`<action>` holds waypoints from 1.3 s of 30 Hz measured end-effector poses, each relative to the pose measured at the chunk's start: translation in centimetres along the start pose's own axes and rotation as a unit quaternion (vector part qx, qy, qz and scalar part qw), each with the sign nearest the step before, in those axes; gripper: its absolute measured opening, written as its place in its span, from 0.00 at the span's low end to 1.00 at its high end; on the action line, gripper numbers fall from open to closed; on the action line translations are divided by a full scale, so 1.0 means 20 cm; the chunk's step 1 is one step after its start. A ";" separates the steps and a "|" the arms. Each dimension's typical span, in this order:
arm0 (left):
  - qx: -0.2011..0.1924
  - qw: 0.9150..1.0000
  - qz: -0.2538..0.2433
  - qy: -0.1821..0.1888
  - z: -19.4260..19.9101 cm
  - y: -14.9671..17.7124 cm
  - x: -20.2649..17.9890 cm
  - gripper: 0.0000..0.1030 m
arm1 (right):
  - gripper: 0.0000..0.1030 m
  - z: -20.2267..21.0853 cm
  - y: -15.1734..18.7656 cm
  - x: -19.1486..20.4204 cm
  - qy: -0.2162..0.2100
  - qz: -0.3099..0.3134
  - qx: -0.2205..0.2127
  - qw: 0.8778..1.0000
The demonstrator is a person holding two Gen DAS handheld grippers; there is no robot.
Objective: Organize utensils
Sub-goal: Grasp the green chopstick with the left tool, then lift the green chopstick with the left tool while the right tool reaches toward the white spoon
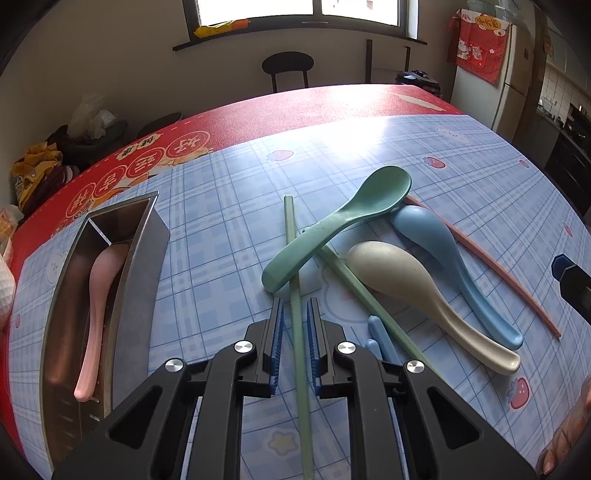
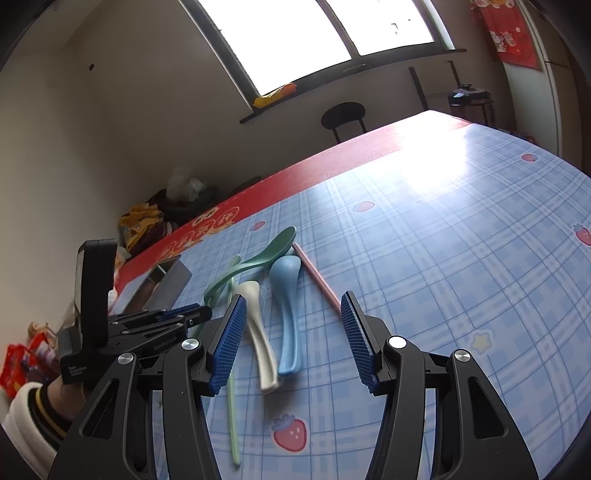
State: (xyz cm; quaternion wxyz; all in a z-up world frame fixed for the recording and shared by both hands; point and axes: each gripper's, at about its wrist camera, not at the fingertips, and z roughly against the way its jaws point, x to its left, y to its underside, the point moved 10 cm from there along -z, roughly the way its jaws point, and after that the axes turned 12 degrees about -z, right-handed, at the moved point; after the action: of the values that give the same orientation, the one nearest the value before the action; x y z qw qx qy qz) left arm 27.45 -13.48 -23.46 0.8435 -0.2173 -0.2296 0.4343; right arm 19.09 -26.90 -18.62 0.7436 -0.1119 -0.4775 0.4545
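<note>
Bright window (image 1: 295, 7) in a beige wall, black chair (image 1: 287, 70) below, white fridge (image 1: 498, 74) right

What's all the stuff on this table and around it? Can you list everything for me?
metal holder: 1, steel, table's left side
pink spoon: 1, inside the holder
green spoon: 1, mid-table, lying across the green chopsticks
blue spoon: 1, right of the green spoon
cream spoon: 1, in front of the blue spoon
green chopsticks: 2, crossed under the green spoon
pink chopstick: 1, far right of the pile
blue chopsticks: 2 tips showing, by the left gripper
tablecloth: 1, blue plaid with strawberries, red border
chair: 1, black, beyond the table
fridge: 1, white, back right
left gripper: 1, black, blue pads, closed around one green chopstick
right gripper: 1, open, above the spoons
</note>
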 end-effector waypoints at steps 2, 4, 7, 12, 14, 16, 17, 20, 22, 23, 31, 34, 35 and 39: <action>0.002 1.000 -0.002 -0.001 0.01 0.01 -0.01 0.12 | 0.51 0.00 0.00 0.00 0.000 -0.002 0.001 1.000; 0.004 1.000 -0.001 0.008 0.02 0.03 -0.02 0.08 | 0.51 -0.01 0.00 0.00 -0.001 -0.003 0.002 1.000; 0.006 1.000 0.017 0.020 0.06 0.09 -0.02 0.06 | 0.51 -0.01 -0.01 -0.01 -0.001 -0.004 0.002 1.000; 0.004 0.999 0.027 0.029 0.15 0.21 -0.04 0.06 | 0.51 -0.01 -0.01 -0.01 -0.003 -0.006 0.003 1.000; 0.004 0.999 0.029 0.035 0.19 0.27 -0.06 0.06 | 0.51 -0.01 -0.01 -0.01 -0.004 -0.006 0.003 1.000; 0.006 0.999 0.030 0.040 0.24 0.33 -0.06 0.06 | 0.51 -0.01 0.00 -0.01 -0.005 -0.005 0.003 1.000; 0.006 0.999 0.031 0.044 0.26 0.35 -0.07 0.06 | 0.51 -0.01 0.00 -0.01 -0.006 -0.005 0.003 1.000; 0.008 0.998 0.036 0.052 0.32 0.43 -0.09 0.06 | 0.51 0.00 0.00 0.00 -0.012 -0.001 0.004 1.000; 0.006 0.997 0.045 0.057 0.35 0.47 -0.10 0.06 | 0.51 0.00 0.02 0.02 -0.018 0.006 0.007 1.000; 0.003 0.997 0.047 0.057 0.36 0.49 -0.10 0.06 | 0.51 -0.01 0.02 0.04 -0.019 0.011 0.010 1.000; -0.033 0.997 0.059 0.049 0.40 0.54 -0.11 0.06 | 0.34 -0.06 0.09 0.13 -0.012 0.064 0.041 0.997; -0.039 0.994 0.073 0.072 0.40 0.53 -0.09 0.06 | 0.21 -0.09 0.13 0.16 0.004 0.094 0.062 0.994; -0.040 0.993 0.080 0.081 0.39 0.53 -0.08 0.06 | 0.19 -0.10 0.15 0.18 0.009 0.108 0.068 0.992; -0.045 0.990 0.093 0.097 0.39 0.53 -0.08 0.06 | 0.13 -0.16 0.25 0.26 0.034 0.184 0.101 0.977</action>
State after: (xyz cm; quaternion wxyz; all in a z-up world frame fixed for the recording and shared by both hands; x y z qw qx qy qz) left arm 15.51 -7.93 -23.50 0.8070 -0.3166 -0.1450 0.4769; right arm 19.51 -19.14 -20.12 0.6706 -0.1378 -0.3744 0.6254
